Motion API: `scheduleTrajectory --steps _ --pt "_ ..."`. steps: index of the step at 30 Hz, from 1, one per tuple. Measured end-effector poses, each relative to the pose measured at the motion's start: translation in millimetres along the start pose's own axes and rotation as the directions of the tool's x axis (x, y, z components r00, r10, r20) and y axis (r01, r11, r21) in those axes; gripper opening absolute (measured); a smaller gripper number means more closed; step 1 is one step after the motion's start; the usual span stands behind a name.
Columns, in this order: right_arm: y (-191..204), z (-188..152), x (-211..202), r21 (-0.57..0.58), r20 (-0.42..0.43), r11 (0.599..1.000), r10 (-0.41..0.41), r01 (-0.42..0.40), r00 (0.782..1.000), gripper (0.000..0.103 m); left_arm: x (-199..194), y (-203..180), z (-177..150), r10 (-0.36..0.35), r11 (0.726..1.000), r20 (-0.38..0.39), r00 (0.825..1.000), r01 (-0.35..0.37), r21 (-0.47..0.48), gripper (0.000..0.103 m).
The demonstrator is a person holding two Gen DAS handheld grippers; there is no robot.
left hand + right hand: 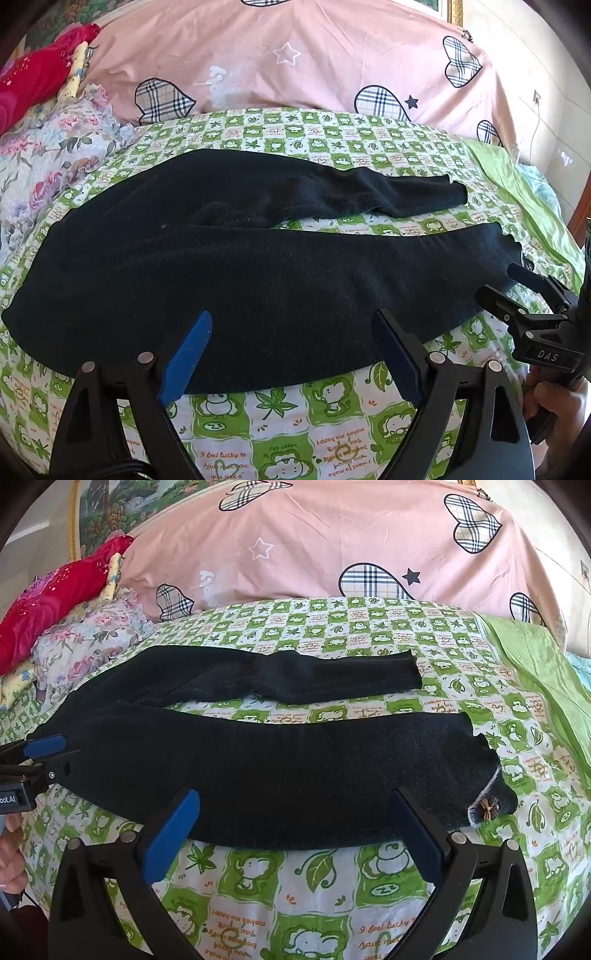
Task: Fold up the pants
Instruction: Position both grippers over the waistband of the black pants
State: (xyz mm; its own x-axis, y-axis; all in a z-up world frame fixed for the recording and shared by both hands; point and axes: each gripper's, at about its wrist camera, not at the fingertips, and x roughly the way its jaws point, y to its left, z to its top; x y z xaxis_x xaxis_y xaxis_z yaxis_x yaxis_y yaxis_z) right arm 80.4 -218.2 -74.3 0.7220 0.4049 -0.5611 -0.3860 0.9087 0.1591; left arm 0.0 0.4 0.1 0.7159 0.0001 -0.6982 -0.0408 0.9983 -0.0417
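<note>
Left claw (pixel 291 354) jaws wide apart over the waist end of the pants (pixel 229 266), holding nothing, black pants flat on the bed (pixel 280 417) (legs splayed rightward), right claw (pixel 291 834) jaws wide apart over the near leg's cuff, also empty.

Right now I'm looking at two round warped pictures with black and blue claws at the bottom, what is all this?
No machine here: a person holds hand-held tongs, one in each hand, each with a wide-angle camera looking along its blue-padded fingers. One picture is from the left tongs, the other from the right tongs. Each also catches the other tool at its edge, with a bit of the person's hand.

On the green-and-white cartoon-print bedsheet lie black knit pants, spread flat with legs apart. Behind them sits a pink quilt with plaid hearts.

Both tongs stand wide open over the near edge of the pants, holding nothing.
</note>
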Motion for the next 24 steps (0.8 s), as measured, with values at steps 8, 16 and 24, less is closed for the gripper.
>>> scheduleTrajectory --steps 8,16,24 --pt "-0.8 0.3 0.9 0.0 -0.004 1.0 0.0 0.0 1.0 0.102 -0.9 -0.2 -0.1 -0.002 1.0 0.006 1.0 0.002 -0.007 0.089" --pt "-1.1 0.4 1.0 0.002 -0.004 1.0 0.001 -0.001 1.0 0.102 -0.2 -0.1 0.7 -0.01 1.0 0.006 1.0 0.01 -0.008 0.089" --pt "-1.5 0.2 0.8 0.002 -0.004 1.0 0.001 -0.001 1.0 0.102 1.0 -2.2 0.9 -0.01 1.0 -0.001 1.0 0.01 0.003 0.089"
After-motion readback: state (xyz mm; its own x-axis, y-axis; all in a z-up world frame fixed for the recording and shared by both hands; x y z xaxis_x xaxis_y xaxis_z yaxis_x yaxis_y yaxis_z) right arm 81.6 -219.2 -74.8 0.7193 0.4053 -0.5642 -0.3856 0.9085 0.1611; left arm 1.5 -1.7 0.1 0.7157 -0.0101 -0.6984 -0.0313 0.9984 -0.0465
